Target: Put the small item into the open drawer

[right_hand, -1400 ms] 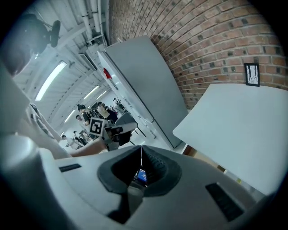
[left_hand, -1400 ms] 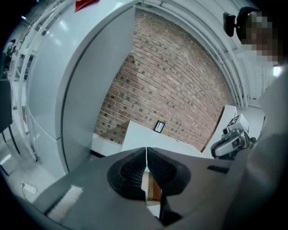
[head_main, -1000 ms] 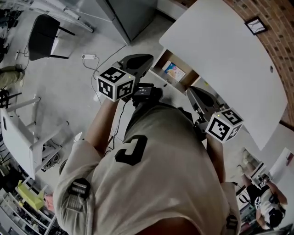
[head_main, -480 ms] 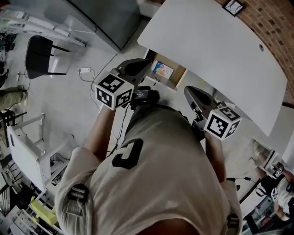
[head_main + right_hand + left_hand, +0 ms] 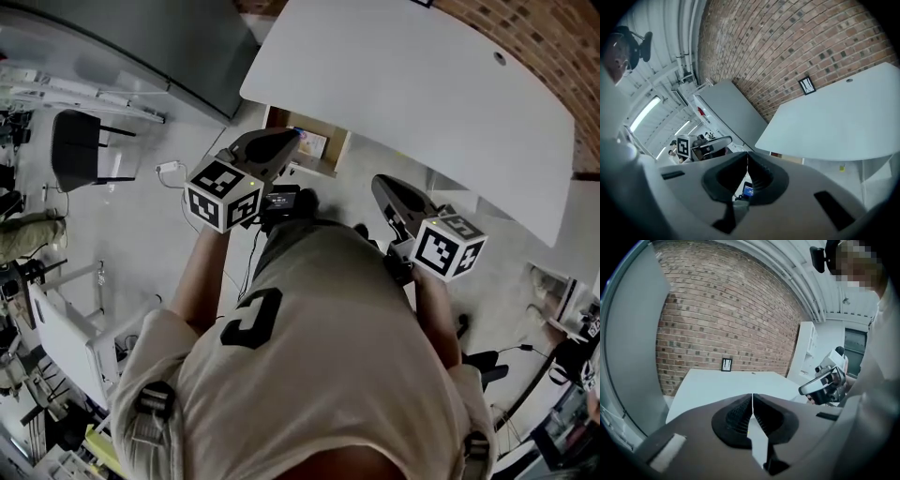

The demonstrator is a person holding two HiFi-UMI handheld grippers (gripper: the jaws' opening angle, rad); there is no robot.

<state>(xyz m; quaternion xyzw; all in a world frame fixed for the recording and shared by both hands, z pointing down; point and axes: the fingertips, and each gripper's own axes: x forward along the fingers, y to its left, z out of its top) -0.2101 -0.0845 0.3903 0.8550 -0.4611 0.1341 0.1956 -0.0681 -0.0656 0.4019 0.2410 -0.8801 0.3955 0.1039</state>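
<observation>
Head view, black C-shaped mark (image 5: 251,319) on shirt (image 5: 347,375), open drawer (image 5: 323,167) under table (image 5: 422,84)

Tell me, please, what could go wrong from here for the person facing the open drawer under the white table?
1. The left gripper and the right gripper are both shut, with no small item visible between their jaws, so they may reach the drawer with nothing to put in.
2. The drawer sits just under the edge of the table, so a gripper could knock that edge going in.
</observation>
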